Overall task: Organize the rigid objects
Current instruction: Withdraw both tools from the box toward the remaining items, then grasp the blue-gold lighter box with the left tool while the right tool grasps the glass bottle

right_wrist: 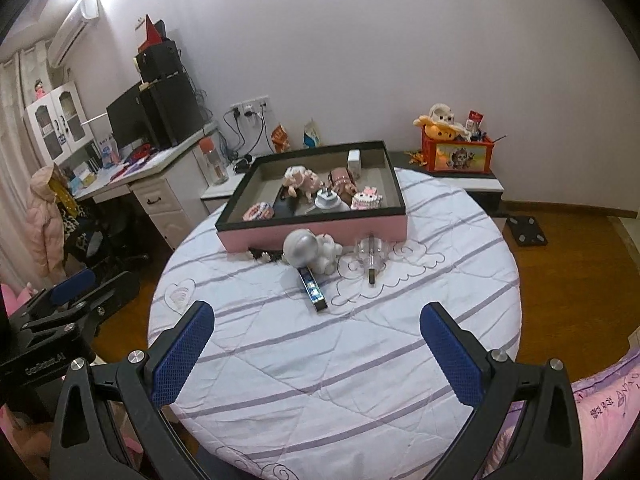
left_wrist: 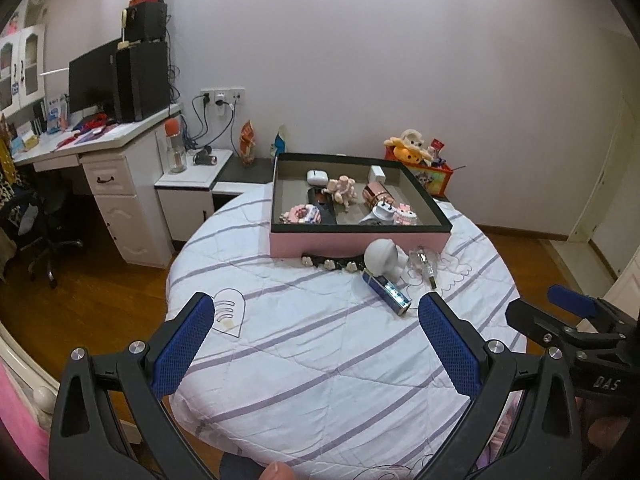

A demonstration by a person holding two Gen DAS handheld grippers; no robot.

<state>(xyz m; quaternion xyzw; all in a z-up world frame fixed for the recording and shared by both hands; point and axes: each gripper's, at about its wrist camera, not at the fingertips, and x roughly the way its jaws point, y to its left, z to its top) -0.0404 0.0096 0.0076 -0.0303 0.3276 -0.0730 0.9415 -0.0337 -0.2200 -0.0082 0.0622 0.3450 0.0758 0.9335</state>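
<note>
A pink box with a black rim [left_wrist: 356,242] [right_wrist: 320,230] stands at the far side of a round bed and holds several small items. In front of it lie a white astronaut figure [left_wrist: 382,258] [right_wrist: 306,250], a blue rectangular bottle [left_wrist: 390,294] [right_wrist: 312,292], a clear glass bottle [left_wrist: 424,264] [right_wrist: 370,256] and a black flowered strip [left_wrist: 332,263]. My left gripper [left_wrist: 318,334] is open and empty above the near bedspread. My right gripper [right_wrist: 316,340] is open and empty too, well short of the objects.
The white bedspread with purple stripes [left_wrist: 320,340] covers the round bed. A white desk with a monitor and speakers [left_wrist: 120,92] stands at the left. An orange toy box [right_wrist: 460,156] sits at the back right. Wooden floor surrounds the bed.
</note>
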